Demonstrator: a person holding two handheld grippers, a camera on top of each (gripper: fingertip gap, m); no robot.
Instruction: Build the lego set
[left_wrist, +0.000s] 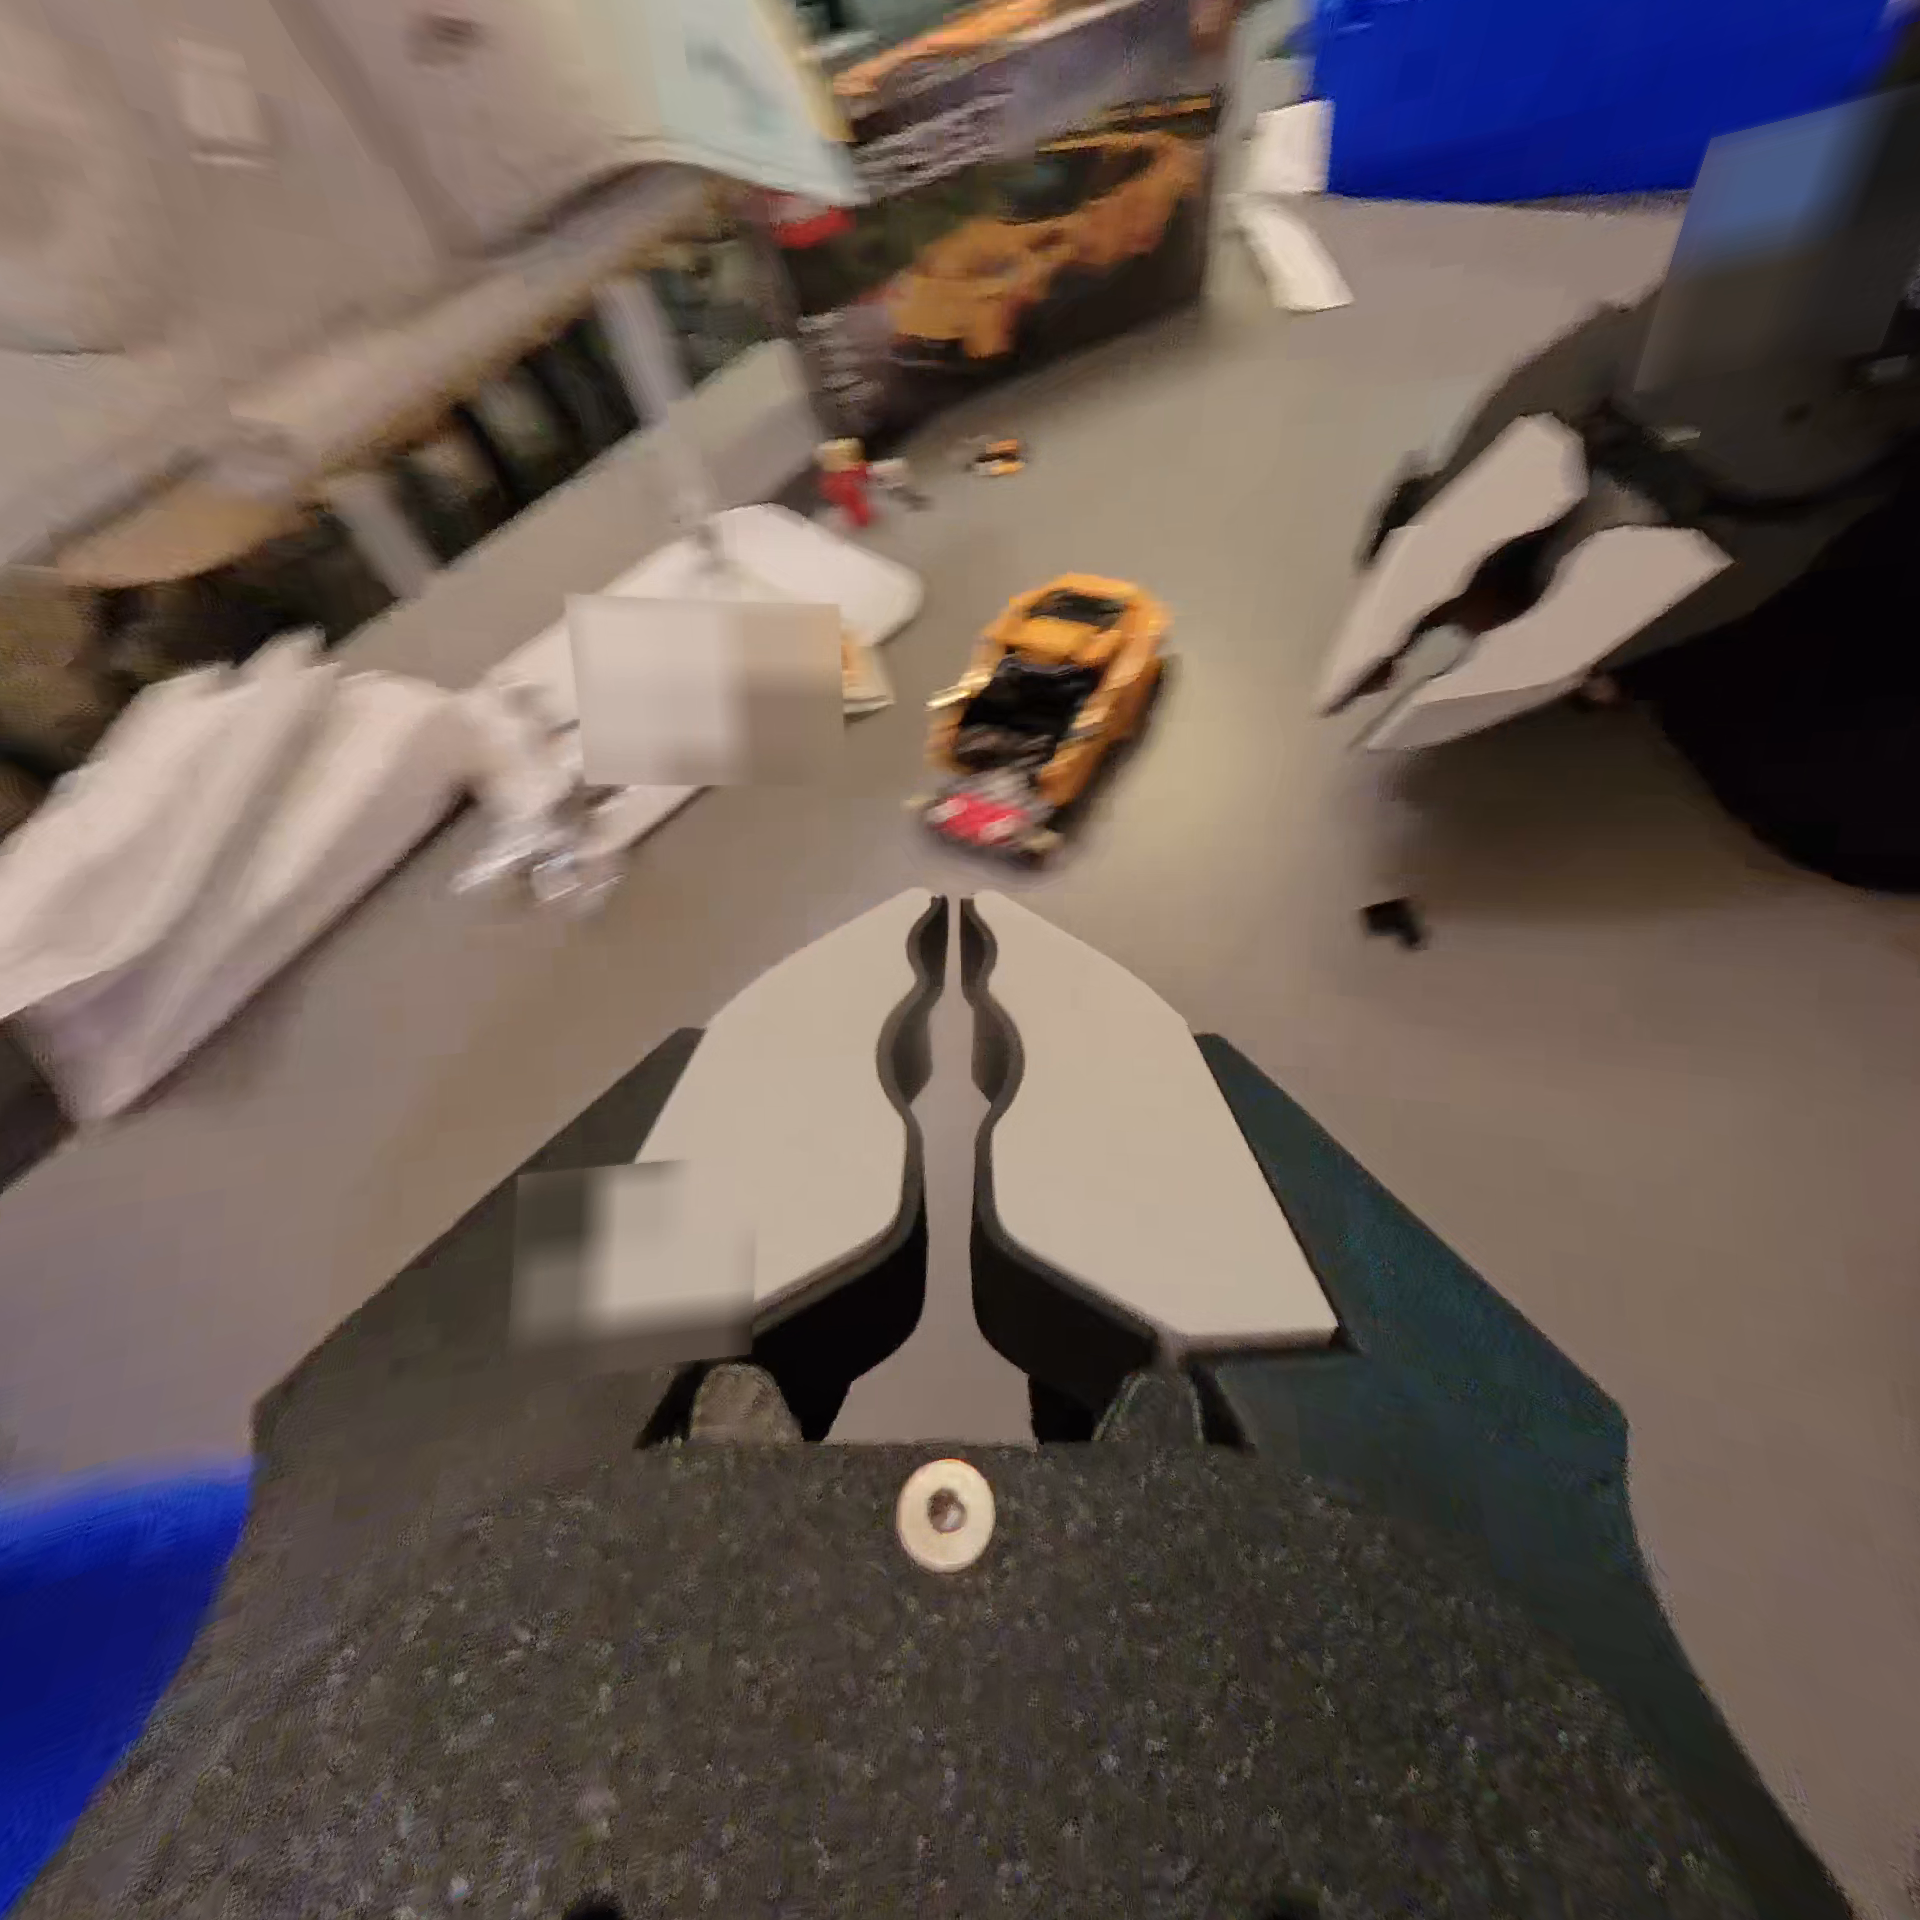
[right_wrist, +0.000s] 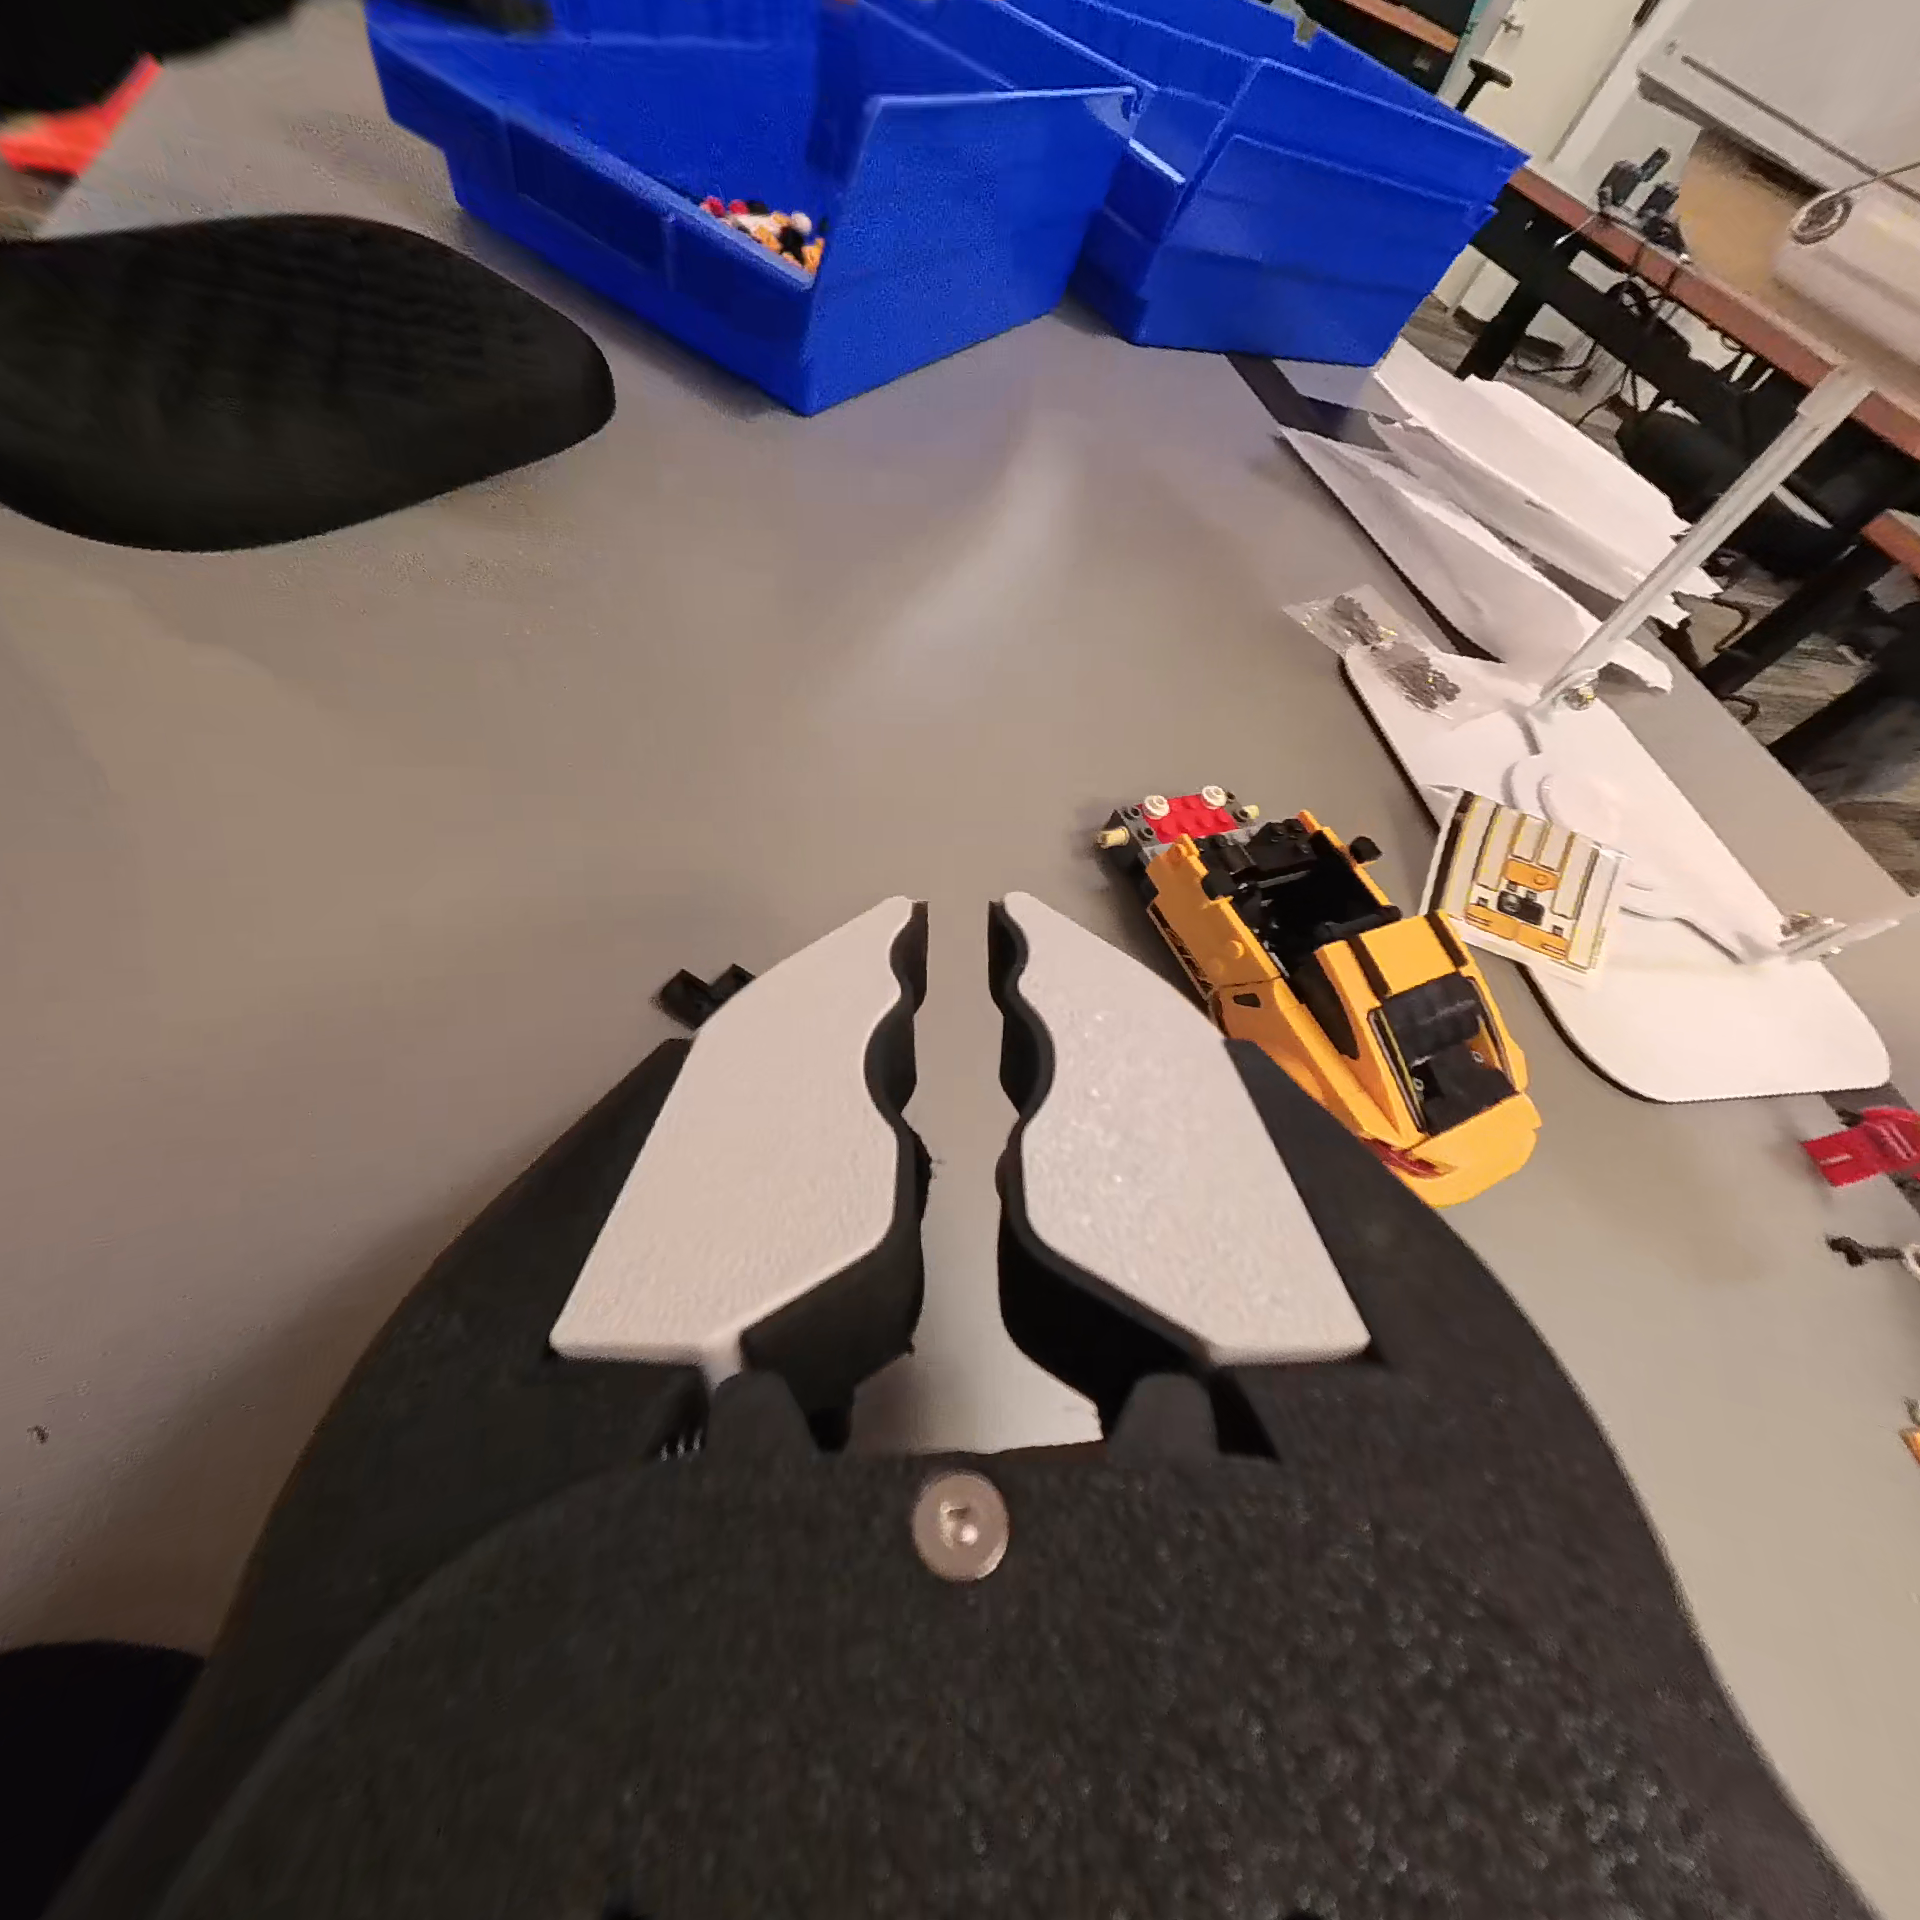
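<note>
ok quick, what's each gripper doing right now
Left gripper: closed, holding nothing.
Right gripper: slightly open, empty, beside the lego car.

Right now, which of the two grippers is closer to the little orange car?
Right. The right gripper sits just beside the orange car, its finger almost alongside. The left gripper points at the car from farther back, with bare table between.

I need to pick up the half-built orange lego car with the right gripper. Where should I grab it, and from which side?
Grip the half-built orange lego car across its solid orange flanks near the middle, coming down from above. It lies flat on the grey table with smooth, roughly parallel sides. Avoid the red-and-grey studded end, which looks unfinished. The right gripper holds nothing, its fingers only narrowly parted, so they probably need opening first.
</note>
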